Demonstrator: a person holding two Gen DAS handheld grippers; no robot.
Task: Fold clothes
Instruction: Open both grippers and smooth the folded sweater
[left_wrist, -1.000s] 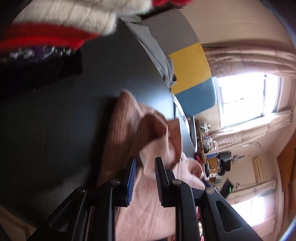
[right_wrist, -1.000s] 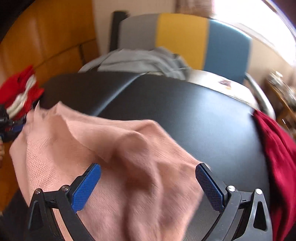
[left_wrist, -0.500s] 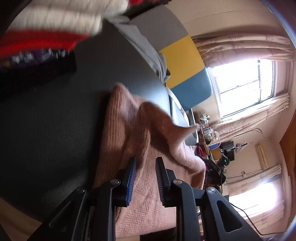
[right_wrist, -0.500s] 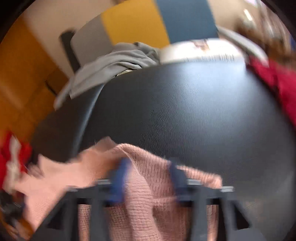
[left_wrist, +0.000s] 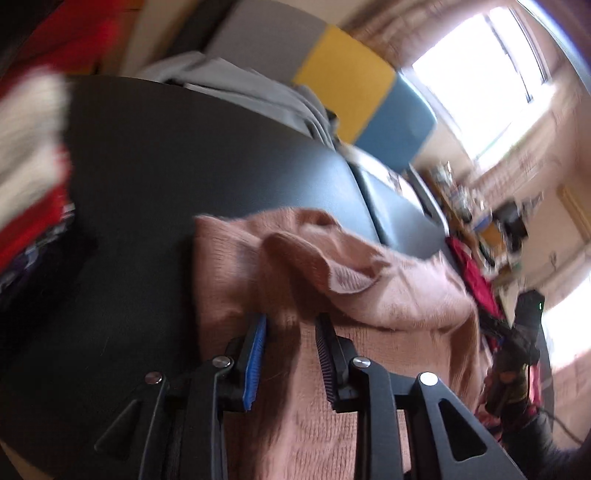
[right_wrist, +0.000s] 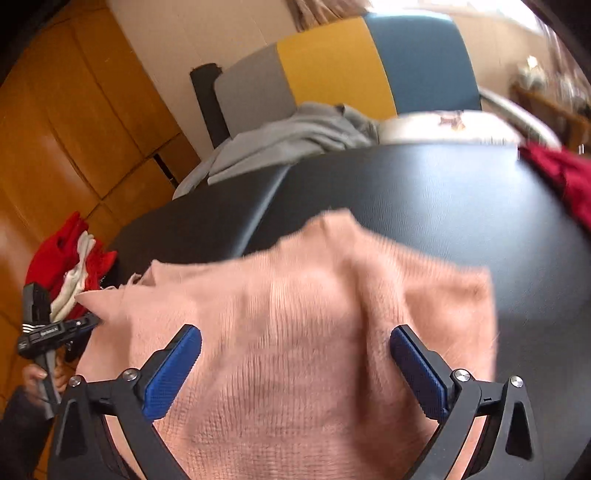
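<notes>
**A:** How do I get this fold clean? The pink sweater (right_wrist: 306, 332) is bunched up on the black desk (right_wrist: 443, 206).

**B:** I'd keep the left claw (left_wrist: 290, 325) pinching that near-edge ridge; its jaws are nearly closed with knit between them. The right claw (right_wrist: 295, 339) is spread wide, gripping nothing, with the sweater lying right under and between its fingers. Close it on the other edge, pull taut, then fold over evenly.
</notes>
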